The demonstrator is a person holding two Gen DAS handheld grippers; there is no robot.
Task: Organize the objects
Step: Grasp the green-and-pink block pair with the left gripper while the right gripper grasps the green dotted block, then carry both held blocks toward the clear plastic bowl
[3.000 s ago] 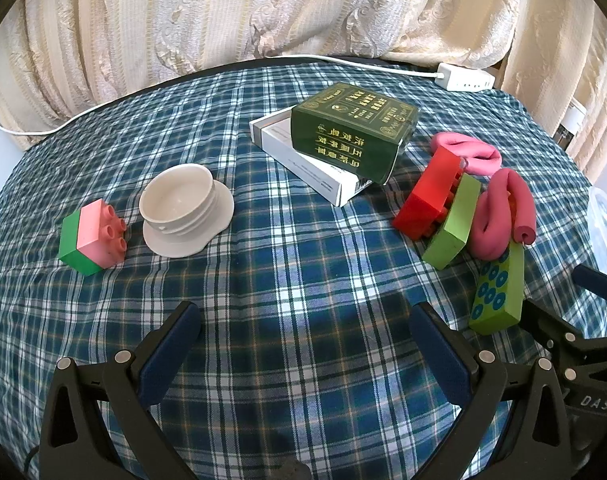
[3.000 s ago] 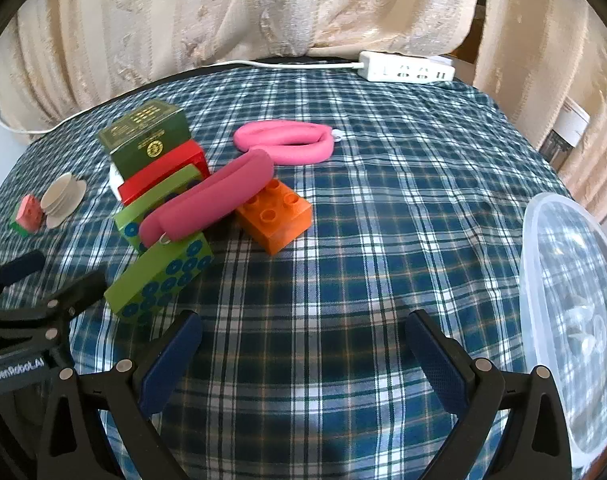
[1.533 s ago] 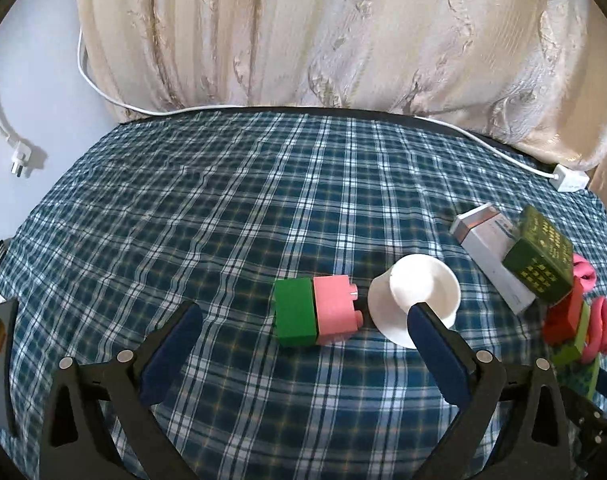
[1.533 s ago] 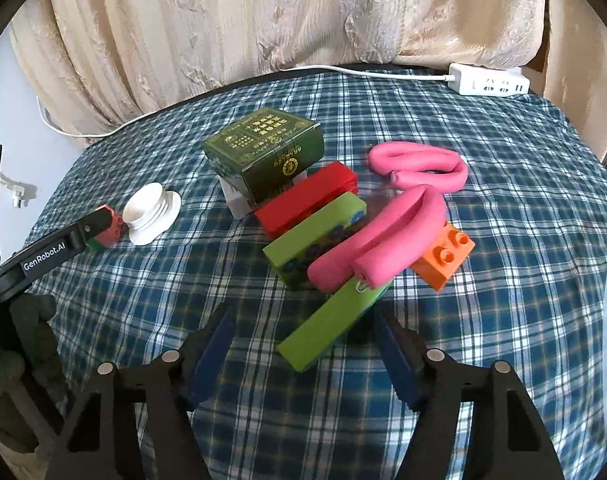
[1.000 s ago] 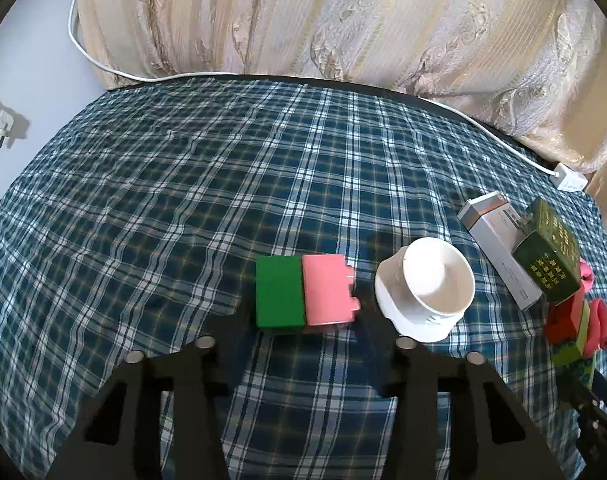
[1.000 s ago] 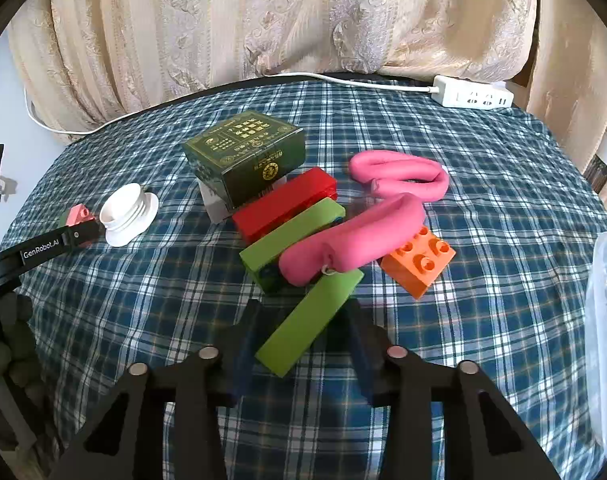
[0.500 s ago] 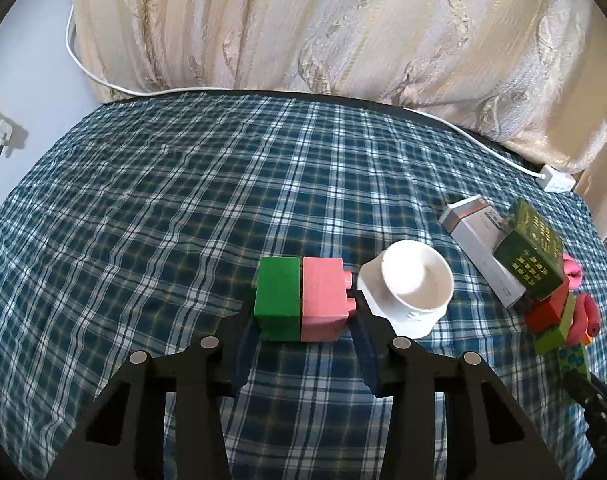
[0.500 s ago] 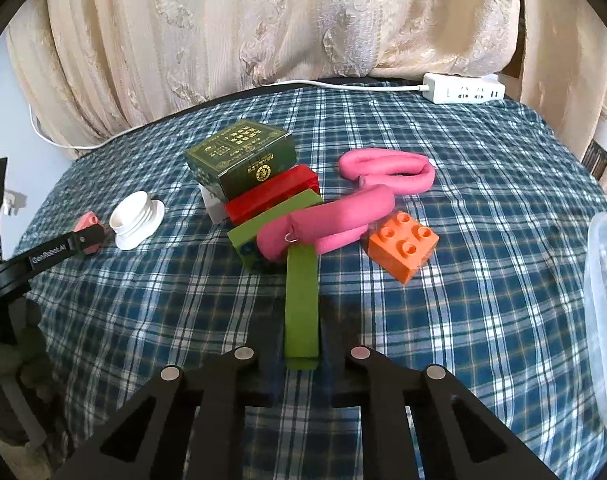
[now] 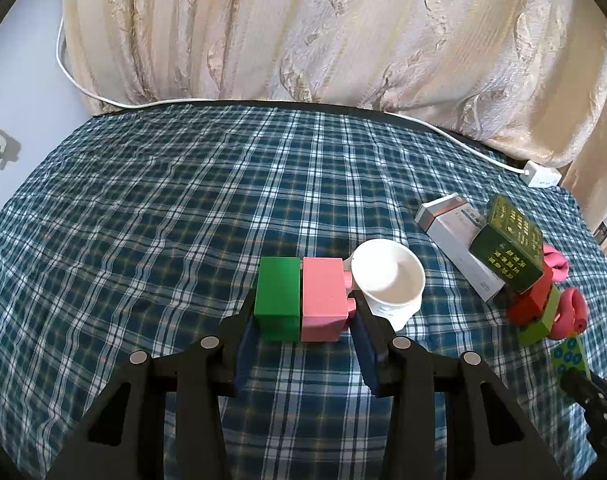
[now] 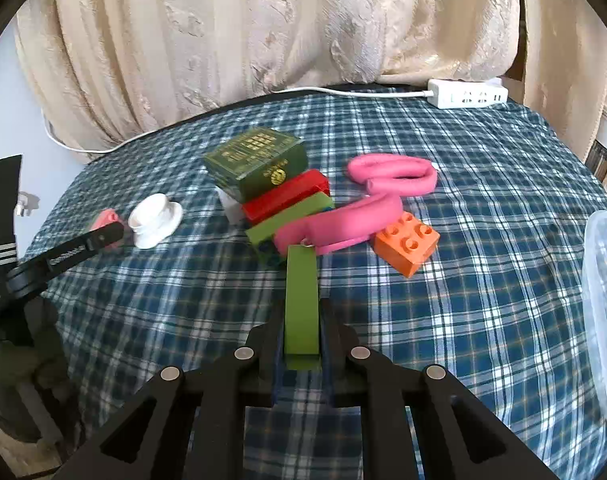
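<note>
Both grippers closed in: left gripper clamps the green-pink block pair (beside white cup); right gripper pinches the green bar.

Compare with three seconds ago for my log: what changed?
Both grippers closed: the left gripper on the green-and-pink block pair, the right gripper on the long green block, which swung out lengthwise. Cup, boxes and pink tubes stayed put.
</note>
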